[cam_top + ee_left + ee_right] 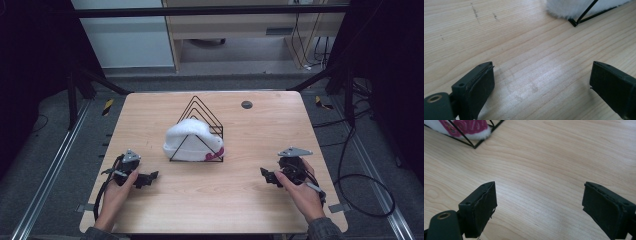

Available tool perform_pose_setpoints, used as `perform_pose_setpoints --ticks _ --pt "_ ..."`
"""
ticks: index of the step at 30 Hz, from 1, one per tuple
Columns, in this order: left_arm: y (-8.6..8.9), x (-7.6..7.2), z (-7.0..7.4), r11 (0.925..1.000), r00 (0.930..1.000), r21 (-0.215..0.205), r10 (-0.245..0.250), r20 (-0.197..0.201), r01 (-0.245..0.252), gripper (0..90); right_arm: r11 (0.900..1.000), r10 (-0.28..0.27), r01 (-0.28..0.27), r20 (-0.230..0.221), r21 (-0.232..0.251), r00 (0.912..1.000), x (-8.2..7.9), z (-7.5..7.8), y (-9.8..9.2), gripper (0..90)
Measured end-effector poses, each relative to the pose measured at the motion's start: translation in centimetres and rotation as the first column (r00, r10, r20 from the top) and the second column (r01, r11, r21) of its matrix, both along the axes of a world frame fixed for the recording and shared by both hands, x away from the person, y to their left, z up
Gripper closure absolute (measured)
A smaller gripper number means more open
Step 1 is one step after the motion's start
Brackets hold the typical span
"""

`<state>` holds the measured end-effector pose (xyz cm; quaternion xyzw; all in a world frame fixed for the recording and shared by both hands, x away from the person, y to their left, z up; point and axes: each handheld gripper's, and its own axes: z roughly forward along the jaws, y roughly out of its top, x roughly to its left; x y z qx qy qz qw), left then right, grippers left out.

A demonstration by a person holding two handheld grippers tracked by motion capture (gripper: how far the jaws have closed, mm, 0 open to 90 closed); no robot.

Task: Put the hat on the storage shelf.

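A fluffy white hat (pixel 190 139) with a pink patch (pixel 214 156) hangs over a black wire triangular rack (pixel 202 112) in the middle of the wooden table (pixel 210 195). My left gripper (pixel 150 176) lies low at the table's left, held by a hand, pointing toward the rack; its jaws stand wide apart over bare wood. My right gripper (pixel 263 173) lies at the table's right, also pointing inward, jaws wide apart with nothing between them. The hat's white edge (pixel 571 8) and a rack corner (pixel 574 23) show ahead in the left gripper view. The pink patch (pixel 466 126) shows in the right gripper view.
A small dark round disc (pixel 246 104) sits in the tabletop near the far edge. Black frame bars (pixel 100 80) and cables (pixel 350 165) run around the table, with floor rails on both sides. Bare wood lies between the two grippers.
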<state>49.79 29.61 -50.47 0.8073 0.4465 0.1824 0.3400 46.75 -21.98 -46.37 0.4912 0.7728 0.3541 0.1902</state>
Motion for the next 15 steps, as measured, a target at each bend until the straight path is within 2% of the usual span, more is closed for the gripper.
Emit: perform_pose_setpoints --ticks 4,11,15 --pt "0.0 0.1 -0.3 0.9997 0.9997 0.024 -0.003 0.025 0.003 3.9 1.000 -0.006 0.006 -0.007 -0.003 1.0000 0.3 -0.8 -0.1 13.7" --pt "-0.1 0.1 -0.3 0.9995 0.9997 0.027 -0.014 0.019 0.013 0.2 1.000 -0.019 0.019 -0.002 -0.009 0.9998 1.3 -1.8 0.2 14.1" --pt "-0.1 0.1 -0.3 0.9994 0.9997 0.031 -0.017 0.020 0.016 0.0 0.998 -0.053 0.052 -0.005 -0.018 0.9986 2.1 -2.5 0.4 14.8"
